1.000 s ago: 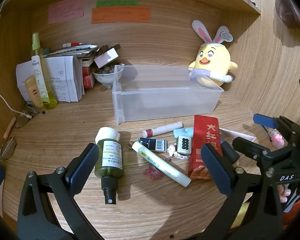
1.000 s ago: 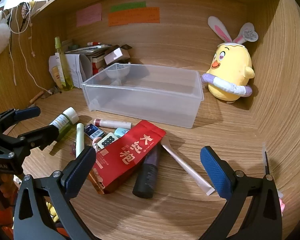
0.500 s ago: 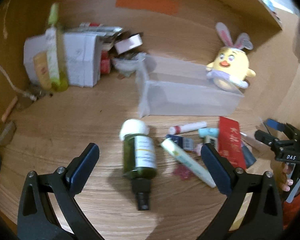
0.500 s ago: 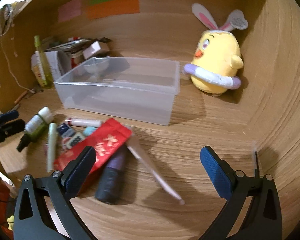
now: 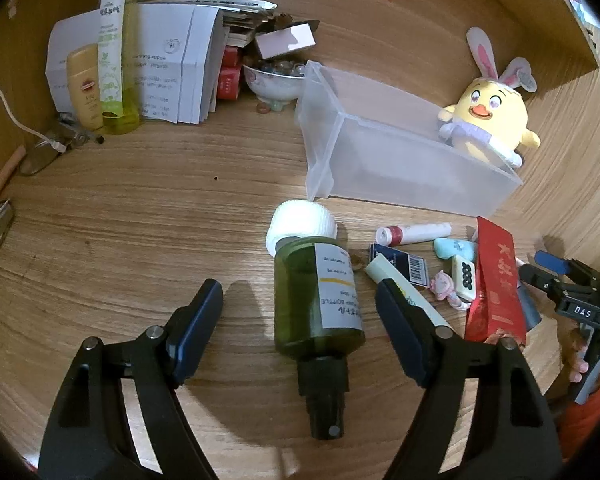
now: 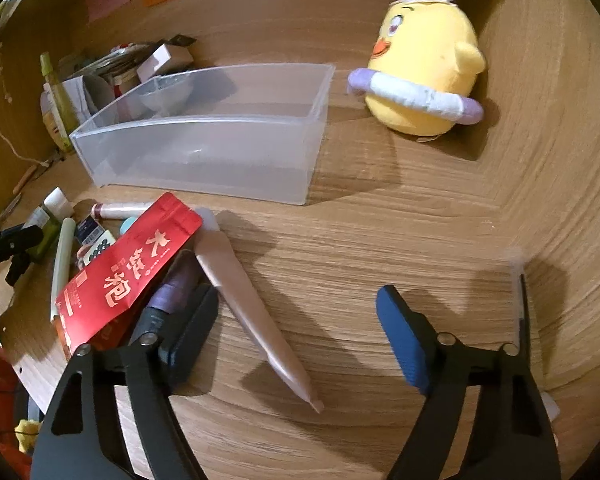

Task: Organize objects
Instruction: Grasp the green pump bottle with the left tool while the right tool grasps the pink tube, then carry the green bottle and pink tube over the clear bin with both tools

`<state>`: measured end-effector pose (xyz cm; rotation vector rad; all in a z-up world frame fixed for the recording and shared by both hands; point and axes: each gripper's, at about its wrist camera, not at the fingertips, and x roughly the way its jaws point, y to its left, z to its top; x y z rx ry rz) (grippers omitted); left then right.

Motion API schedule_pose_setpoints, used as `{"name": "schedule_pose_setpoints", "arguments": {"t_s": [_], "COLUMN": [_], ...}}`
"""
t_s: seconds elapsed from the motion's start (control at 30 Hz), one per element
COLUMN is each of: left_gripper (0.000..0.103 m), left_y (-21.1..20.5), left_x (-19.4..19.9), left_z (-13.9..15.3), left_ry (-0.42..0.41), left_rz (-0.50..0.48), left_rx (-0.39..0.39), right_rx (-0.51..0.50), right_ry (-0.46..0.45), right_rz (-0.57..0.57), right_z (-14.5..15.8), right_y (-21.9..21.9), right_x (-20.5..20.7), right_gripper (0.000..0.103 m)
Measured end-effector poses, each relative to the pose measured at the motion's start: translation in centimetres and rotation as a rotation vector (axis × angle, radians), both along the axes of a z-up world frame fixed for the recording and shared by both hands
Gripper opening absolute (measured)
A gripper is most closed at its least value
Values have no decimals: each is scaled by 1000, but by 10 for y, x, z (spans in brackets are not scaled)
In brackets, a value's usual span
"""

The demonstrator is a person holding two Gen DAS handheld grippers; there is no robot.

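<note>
A dark green spray bottle [image 5: 316, 300] with a white cap lies on the wooden desk. My left gripper [image 5: 298, 296] straddles it; its jaws are closing, and gaps remain between the pads and the bottle. In the right wrist view a pink tapered tube [image 6: 252, 300] lies slantwise between the closing jaws of my right gripper [image 6: 298, 298], untouched by the pads. Beside it lie a red packet [image 6: 132, 264] on a dark purple tube [image 6: 172, 292]. An empty clear plastic bin [image 5: 400, 168] [image 6: 204, 152] stands behind the pile.
A yellow plush chick [image 6: 424, 68] sits at the back right. Papers, boxes, bottles and a bowl [image 5: 272, 80] crowd the back left corner. Small items, including a pale green tube [image 5: 404, 284], lie between bottle and packet. A thin dark pen [image 6: 520, 308] lies far right.
Both grippers dropped closer to the desk and their jaws narrowed. The left now frames the green bottle; the right shifted from above the red packet to the pink tube.
</note>
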<state>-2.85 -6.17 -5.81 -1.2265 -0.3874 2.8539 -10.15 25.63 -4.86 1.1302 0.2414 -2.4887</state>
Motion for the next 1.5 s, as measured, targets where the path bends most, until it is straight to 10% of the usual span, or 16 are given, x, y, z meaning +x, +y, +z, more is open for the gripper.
{"name": "schedule_pose_setpoints", "arguments": {"t_s": [0.37, 0.8, 1.23, 1.37, 1.5], "left_gripper": [41, 41, 41, 41, 41], "left_y": [5, 6, 19, 22, 23], "left_x": [-6, 8, 7, 2, -3], "left_z": [-4, 16, 44, 43, 47], "left_ry": [-6, 77, 149, 138, 145], "left_rz": [-15, -10, -27, -38, -41], "left_rx": [-10, -27, -34, -23, -28], "right_rx": [122, 76, 48, 55, 104], "right_ry": [0, -33, 35, -22, -3], "right_rz": [103, 138, 129, 132, 106], "right_z": [-1, -3, 19, 9, 3], "right_y": [-31, -43, -27, -35, -41], "right_x": [-21, -40, -14, -34, -49], "right_gripper": [57, 8, 6, 37, 41]}}
